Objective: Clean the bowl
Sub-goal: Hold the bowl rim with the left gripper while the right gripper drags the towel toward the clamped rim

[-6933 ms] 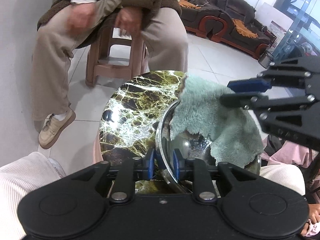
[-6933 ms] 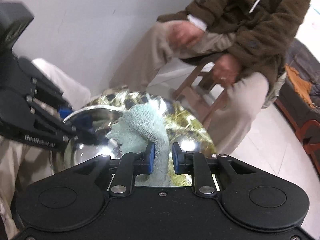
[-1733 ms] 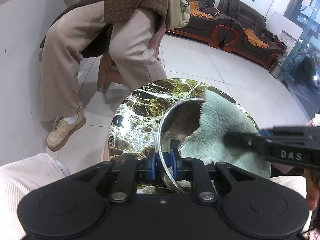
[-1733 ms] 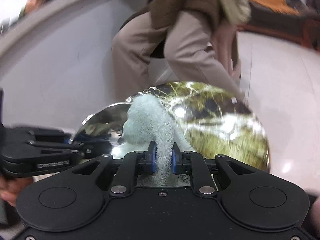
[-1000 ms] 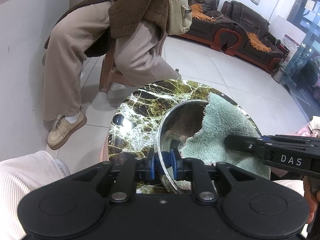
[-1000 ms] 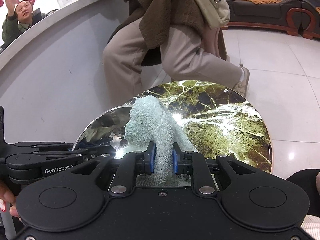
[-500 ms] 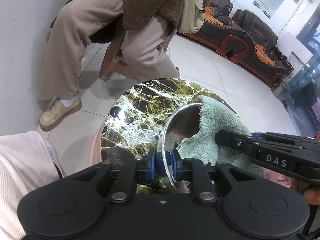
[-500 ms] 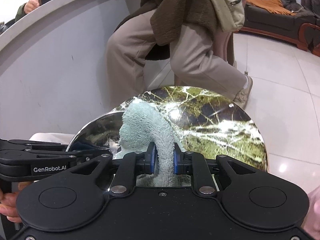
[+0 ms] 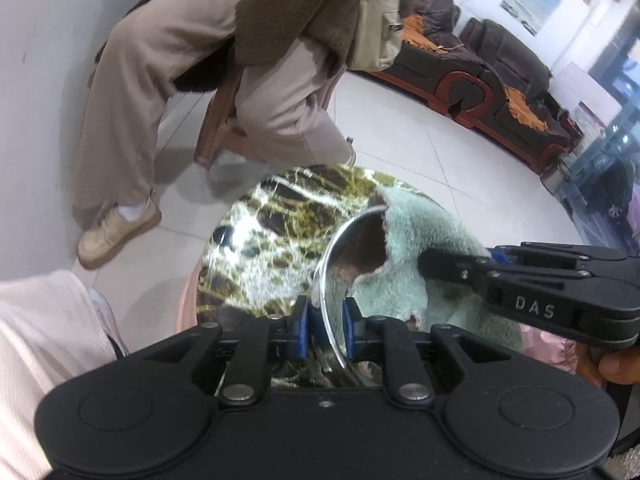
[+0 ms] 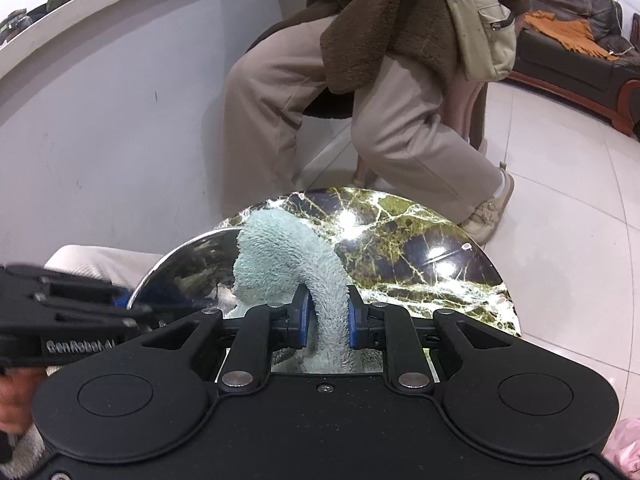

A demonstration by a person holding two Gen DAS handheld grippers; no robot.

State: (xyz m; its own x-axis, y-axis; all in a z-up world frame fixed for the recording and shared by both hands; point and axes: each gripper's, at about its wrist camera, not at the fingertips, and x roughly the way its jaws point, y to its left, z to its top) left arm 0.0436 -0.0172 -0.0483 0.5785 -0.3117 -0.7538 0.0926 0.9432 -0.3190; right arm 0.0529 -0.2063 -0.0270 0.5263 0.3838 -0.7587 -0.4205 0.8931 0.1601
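A shiny steel bowl (image 9: 340,256) (image 10: 188,268) stands on a small round green marble table (image 9: 276,240) (image 10: 420,256). My left gripper (image 9: 325,322) is shut on the bowl's near rim, one blue pad inside and one outside. A pale green fluffy cloth (image 9: 420,240) (image 10: 288,252) lies draped into the bowl and over its right side. My right gripper (image 10: 325,320) is shut on a bunched fold of that cloth above the bowl. In the left wrist view the right gripper (image 9: 436,264) reaches in from the right over the cloth.
A person in beige trousers (image 9: 160,92) (image 10: 392,120) and a brown fleece jacket sits on a stool close behind the table. A curved white wall (image 10: 100,120) stands at the left. Dark sofas (image 9: 500,80) stand far back on the tiled floor. My own light-trousered knee (image 9: 44,344) is at lower left.
The right gripper has rolled and shifted a little with the cloth, dragging it across the bowl. The left gripper keeps its hold on the rim.
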